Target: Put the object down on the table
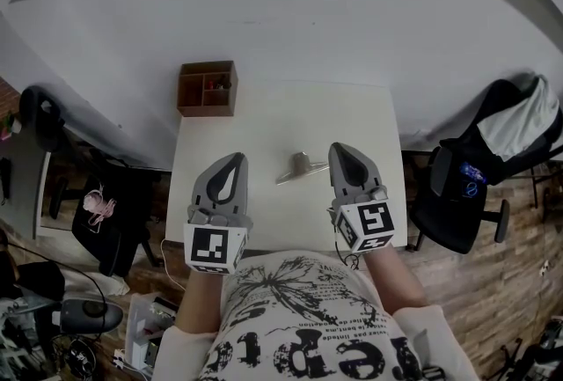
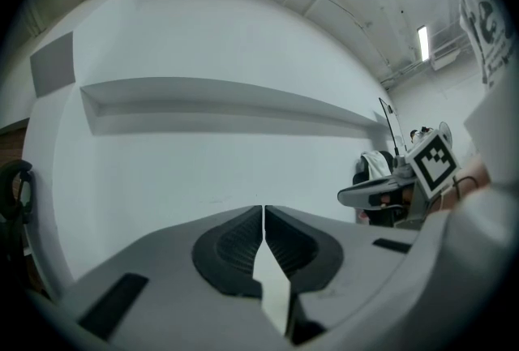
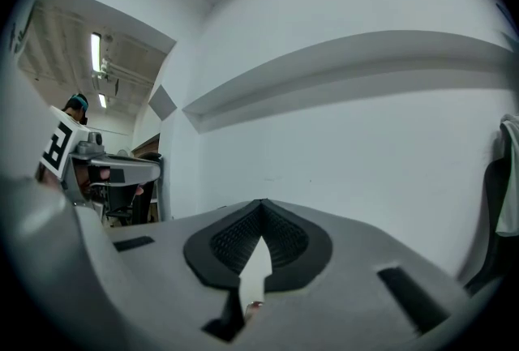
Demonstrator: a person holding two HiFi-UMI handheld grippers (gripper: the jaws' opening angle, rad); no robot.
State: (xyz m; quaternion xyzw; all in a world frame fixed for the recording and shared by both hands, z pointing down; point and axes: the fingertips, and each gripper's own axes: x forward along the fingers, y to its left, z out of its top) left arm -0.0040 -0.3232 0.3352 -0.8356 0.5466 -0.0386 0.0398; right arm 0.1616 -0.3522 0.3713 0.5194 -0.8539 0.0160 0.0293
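A small grey metal object (image 1: 299,167) with a long flat arm lies on the white table (image 1: 264,120), between my two grippers and a little beyond them. My left gripper (image 1: 237,157) hovers over the table's near left part, jaws shut with nothing between them. My right gripper (image 1: 337,147) sits just right of the object, apart from it, and is also shut on nothing. In the left gripper view the left gripper (image 2: 263,208) shows its tips meeting against the white wall. The right gripper (image 3: 262,202) does the same in the right gripper view. Neither gripper view shows the object.
A brown wooden organiser box (image 1: 208,88) stands at the table's far left corner. A black office chair (image 1: 466,190) with a white garment over it stands to the right. Another dark chair (image 1: 106,216) and floor clutter are on the left. A white wall rises behind the table.
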